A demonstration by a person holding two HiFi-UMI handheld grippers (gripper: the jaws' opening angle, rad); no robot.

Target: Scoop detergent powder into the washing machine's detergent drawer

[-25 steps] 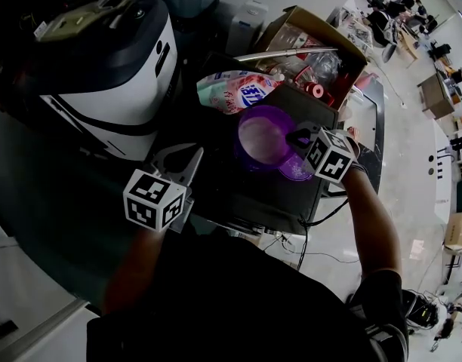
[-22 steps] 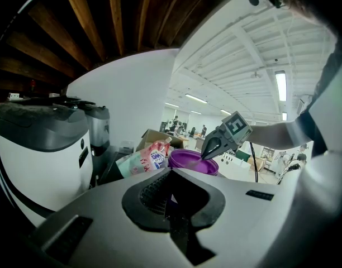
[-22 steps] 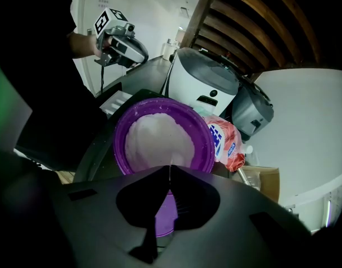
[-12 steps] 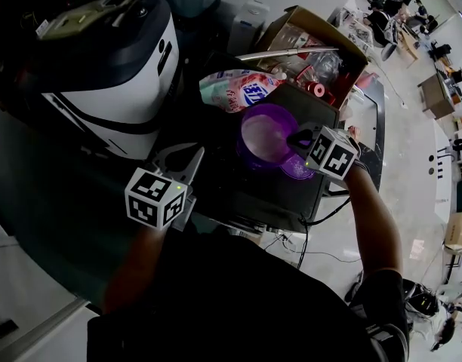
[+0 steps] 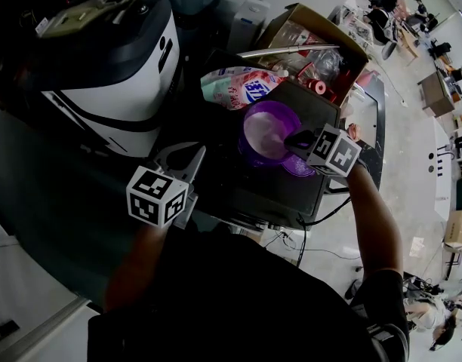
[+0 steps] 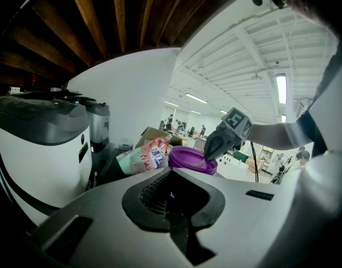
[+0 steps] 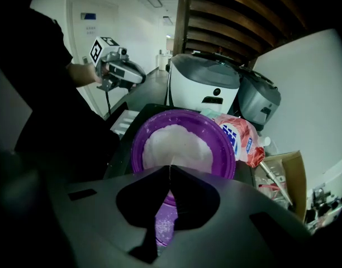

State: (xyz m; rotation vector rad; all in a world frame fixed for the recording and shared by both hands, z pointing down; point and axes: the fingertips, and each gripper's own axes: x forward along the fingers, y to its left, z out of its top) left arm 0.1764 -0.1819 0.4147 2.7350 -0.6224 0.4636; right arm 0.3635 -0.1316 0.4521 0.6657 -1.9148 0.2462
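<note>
Grippers first: the left gripper point(image 6: 171, 175) is closed on nothing, near a dark top point(image 5: 269, 194). The right gripper point(image 7: 170, 167) is clamped on a purple scoop point(image 7: 162, 228) at the near rim of a purple tub point(image 7: 136, 148) — white powder point(image 7: 174, 144) fills it. Behind the tub lies a pink detergent bag point(image 5: 238, 87), its blue print too small to read, then a cardboard box point(image 5: 314, 36). At the left stands a white washer point(image 5: 103, 74). Beyond — pale floor point(image 5: 412, 164) and desks point(image 5: 435, 89).
</note>
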